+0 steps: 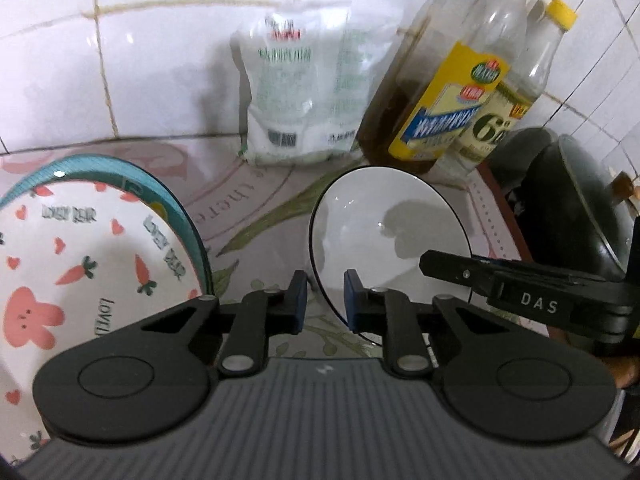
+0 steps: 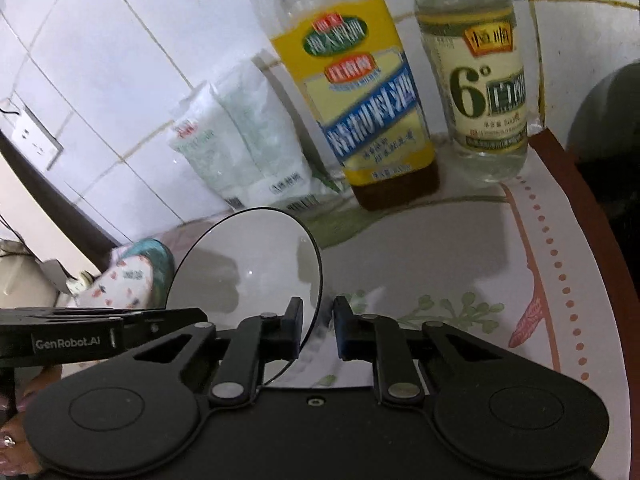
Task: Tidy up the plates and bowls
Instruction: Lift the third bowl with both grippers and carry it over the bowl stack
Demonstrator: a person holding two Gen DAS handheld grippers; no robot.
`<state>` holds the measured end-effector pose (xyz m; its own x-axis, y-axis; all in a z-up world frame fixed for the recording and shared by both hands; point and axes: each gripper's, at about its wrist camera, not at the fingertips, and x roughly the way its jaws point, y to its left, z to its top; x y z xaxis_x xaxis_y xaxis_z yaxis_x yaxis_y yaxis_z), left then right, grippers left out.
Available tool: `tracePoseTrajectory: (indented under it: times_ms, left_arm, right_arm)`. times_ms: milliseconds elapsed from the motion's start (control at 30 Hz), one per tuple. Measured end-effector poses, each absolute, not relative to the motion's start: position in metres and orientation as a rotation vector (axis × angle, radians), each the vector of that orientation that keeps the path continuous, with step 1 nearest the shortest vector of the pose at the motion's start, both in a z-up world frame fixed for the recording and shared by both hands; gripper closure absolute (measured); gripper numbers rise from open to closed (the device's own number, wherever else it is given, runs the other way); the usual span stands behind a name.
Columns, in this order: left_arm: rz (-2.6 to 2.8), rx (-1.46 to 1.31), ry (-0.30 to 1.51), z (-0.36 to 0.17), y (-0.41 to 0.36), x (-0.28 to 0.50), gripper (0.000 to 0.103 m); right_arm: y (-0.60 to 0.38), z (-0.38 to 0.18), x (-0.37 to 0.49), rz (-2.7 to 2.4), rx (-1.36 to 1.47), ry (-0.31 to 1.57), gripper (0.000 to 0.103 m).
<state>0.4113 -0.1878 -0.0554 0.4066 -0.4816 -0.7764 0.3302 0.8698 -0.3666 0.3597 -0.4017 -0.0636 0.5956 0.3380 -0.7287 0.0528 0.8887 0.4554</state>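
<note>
A plain white bowl with a thin black rim [image 1: 384, 232] sits on the patterned tablecloth; it also shows in the right wrist view [image 2: 248, 264]. My left gripper [image 1: 326, 300] is open with its fingers either side of the bowl's left rim. My right gripper [image 2: 318, 328] is open with its fingers either side of the bowl's right rim. Neither pair of pads presses the rim. A white plate with pink bunnies, carrots and a teal rim [image 1: 80, 256] lies to the left; it also shows in the right wrist view [image 2: 132, 276].
Against the tiled wall stand a white bag [image 1: 304, 92], a yellow-label bottle [image 2: 360, 92] and a vinegar bottle [image 2: 480, 80]. A dark pot [image 1: 576, 224] sits past the table's right edge. The tablecloth [image 2: 460, 256] lies to the right of the bowl.
</note>
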Motion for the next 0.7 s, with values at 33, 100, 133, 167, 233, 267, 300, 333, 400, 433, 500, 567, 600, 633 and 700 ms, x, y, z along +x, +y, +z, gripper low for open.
tracePoseTrajectory:
  times_ms: [33,100,133,167,233,267,300,333,400,433,500,567,600,633,700]
  left_arm:
    - [-0.517,-0.168,1.02,-0.051,-0.185,0.409,0.085]
    - [-0.516,-0.178,0.995,-0.04,-0.177,0.402,0.085]
    - [-0.515,-0.179,0.981,-0.034,-0.174,0.399,0.085]
    - [-0.513,-0.181,0.966,-0.028,-0.17,0.395,0.085]
    - [-0.505,-0.175,0.941,-0.014,-0.163,0.385,0.085]
    - [-0.502,-0.17,0.926,-0.007,-0.159,0.379,0.085]
    - [-0.5,-0.166,0.903,0.002,-0.154,0.372,0.085]
    - [-0.499,-0.165,0.888,0.009,-0.15,0.366,0.085]
    - [-0.493,-0.166,0.865,0.022,-0.141,0.354,0.085]
    - [-0.493,-0.162,0.852,0.029,-0.136,0.346,0.085]
    - [-0.493,-0.15,0.844,0.039,-0.129,0.334,0.085]
    - [-0.49,-0.147,0.853,0.046,-0.123,0.325,0.085]
    - [-0.491,-0.145,0.86,0.048,-0.12,0.32,0.085]
    - [-0.492,-0.151,0.869,0.05,-0.116,0.316,0.085]
    - [-0.499,-0.169,0.882,0.049,-0.11,0.308,0.085]
  right_arm:
    - [-0.4,-0.058,0.358,0.174,0.458,0.913,0.083]
    - [-0.395,-0.046,0.353,0.18,0.445,0.881,0.083]
    - [-0.393,-0.04,0.349,0.182,0.436,0.86,0.083]
    - [-0.389,-0.034,0.345,0.185,0.424,0.833,0.083]
    - [-0.381,-0.021,0.336,0.194,0.409,0.79,0.082]
    - [-0.376,-0.015,0.33,0.2,0.407,0.77,0.082]
    - [-0.373,-0.01,0.326,0.206,0.405,0.755,0.082]
    - [-0.37,-0.004,0.321,0.212,0.407,0.744,0.082]
    - [-0.364,0.007,0.314,0.229,0.409,0.729,0.082]
    - [-0.36,0.011,0.31,0.236,0.405,0.725,0.082]
    - [-0.353,0.022,0.301,0.248,0.404,0.717,0.082]
    - [-0.346,0.031,0.292,0.257,0.389,0.707,0.083]
    - [-0.342,0.036,0.288,0.26,0.381,0.703,0.082]
    - [-0.338,0.041,0.284,0.262,0.368,0.697,0.082]
    - [-0.332,0.049,0.275,0.26,0.346,0.686,0.083]
